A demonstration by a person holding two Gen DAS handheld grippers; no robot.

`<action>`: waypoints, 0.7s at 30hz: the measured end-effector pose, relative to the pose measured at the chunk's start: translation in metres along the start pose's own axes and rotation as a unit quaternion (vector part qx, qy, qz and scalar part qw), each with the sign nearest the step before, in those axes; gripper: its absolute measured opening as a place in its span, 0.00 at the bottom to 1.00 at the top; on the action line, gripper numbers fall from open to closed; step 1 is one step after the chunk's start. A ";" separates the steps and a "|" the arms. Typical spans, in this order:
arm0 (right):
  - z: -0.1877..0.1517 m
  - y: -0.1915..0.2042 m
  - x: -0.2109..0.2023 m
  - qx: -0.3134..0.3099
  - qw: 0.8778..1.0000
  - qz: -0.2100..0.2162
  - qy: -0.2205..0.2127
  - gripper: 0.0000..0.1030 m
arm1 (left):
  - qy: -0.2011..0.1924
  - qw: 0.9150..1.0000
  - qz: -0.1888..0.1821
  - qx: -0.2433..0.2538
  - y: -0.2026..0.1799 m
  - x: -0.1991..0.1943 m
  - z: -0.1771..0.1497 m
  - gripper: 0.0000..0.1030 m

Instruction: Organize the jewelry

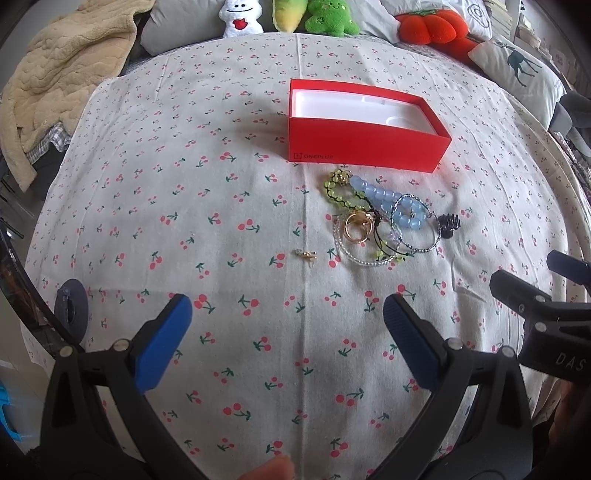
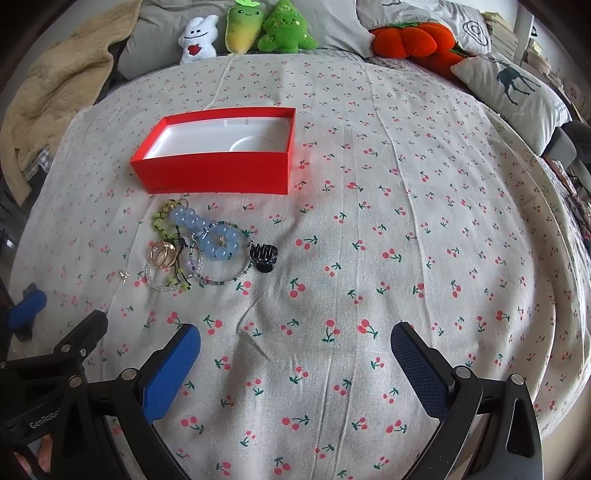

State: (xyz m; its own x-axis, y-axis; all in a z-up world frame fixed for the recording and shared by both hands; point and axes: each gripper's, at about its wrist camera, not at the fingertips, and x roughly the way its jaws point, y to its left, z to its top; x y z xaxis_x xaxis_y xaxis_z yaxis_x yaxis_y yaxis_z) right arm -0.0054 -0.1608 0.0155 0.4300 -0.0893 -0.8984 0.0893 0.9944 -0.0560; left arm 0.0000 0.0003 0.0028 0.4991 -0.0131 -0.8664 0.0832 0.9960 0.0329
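1. The left tongs [image 1: 288, 325] hang spread wide over the cherry-print bedsheet [image 1: 184, 221], nothing between their blue pads [image 1: 162, 343].
2. The right tongs [image 2: 295, 354] are likewise wide apart and hold nothing, low over the same sheet; in the left wrist view their black frame shows at the right edge.
3. A small gold earring [image 1: 307, 254] lies alone on the sheet, just left of the jewelry pile.
4. The pile sits beyond both tongs: gold rings [image 1: 357, 227] touching a clear beaded bracelet [image 1: 354, 254], a green beaded bracelet [image 1: 338, 188], a blue beaded bracelet [image 1: 391, 206] tangled with a thin dark beaded loop [image 1: 424, 236].
5. A black hair claw [image 1: 448, 224] rests at the pile's right edge.
6. Just behind the pile stands an open red box [image 1: 365, 142] with a white insert, no jewelry inside.
7. Farthest back, plush toys [image 2: 255, 26] and pillows [image 2: 513, 96] line the bed's head, and a beige blanket [image 1: 55, 81] lies at left.
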 end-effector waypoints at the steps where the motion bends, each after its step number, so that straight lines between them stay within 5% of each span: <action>1: 0.000 0.000 0.000 0.000 1.000 0.000 0.000 1.00 | 0.001 1.000 0.000 0.000 0.000 0.000 0.000 1.00; 21: 0.000 -0.001 0.001 -0.001 1.000 -0.002 0.000 1.00 | 0.003 1.000 -0.004 0.000 0.002 0.001 -0.001 1.00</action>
State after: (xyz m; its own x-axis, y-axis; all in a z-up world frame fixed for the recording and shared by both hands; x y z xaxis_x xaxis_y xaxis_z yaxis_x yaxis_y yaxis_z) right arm -0.0052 -0.1617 0.0146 0.4294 -0.0927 -0.8984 0.0898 0.9942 -0.0597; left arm 0.0000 0.0024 0.0013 0.4933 -0.0209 -0.8696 0.0874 0.9958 0.0256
